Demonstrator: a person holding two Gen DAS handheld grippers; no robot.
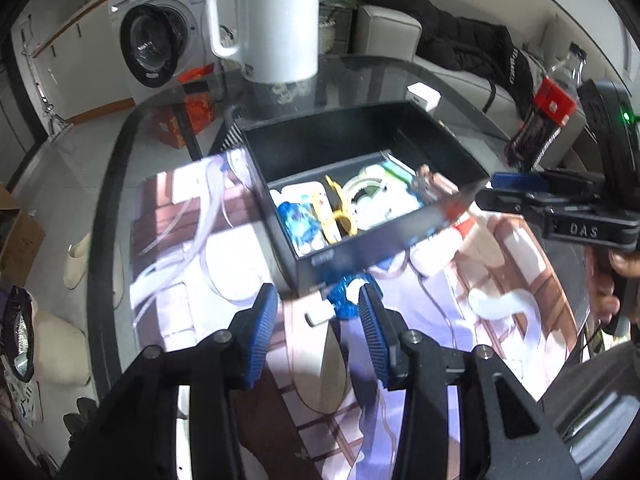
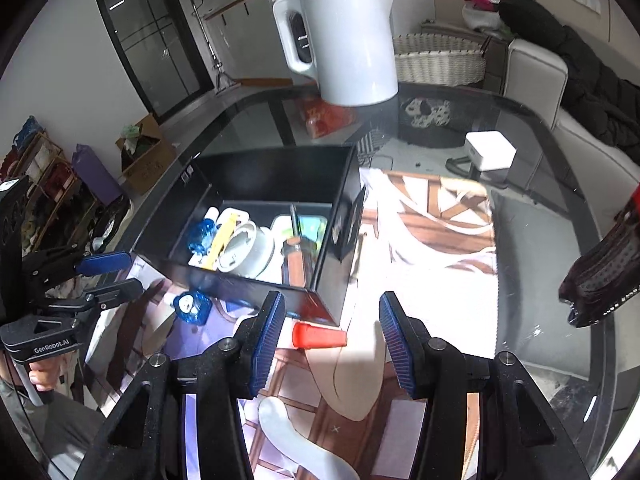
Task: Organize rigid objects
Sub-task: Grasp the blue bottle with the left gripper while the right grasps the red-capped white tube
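Open tongs over a printed mat, black box ahead

The right tongs (image 2: 332,336) gape at lower centre, a red-capped tube (image 2: 318,335) lying between them; the black box (image 2: 260,236) sits mid-frame on the glass tabletop (image 2: 540,240), a white kettle (image 2: 344,40) above it.

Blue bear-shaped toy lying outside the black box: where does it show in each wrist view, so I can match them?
Left wrist: blue toy low centre, between the left hand-held gripper fingers, against the black box near wall.
Right wrist: blue toy lower left, below the box near wall.
Shared landmark: white kettle behind the box.
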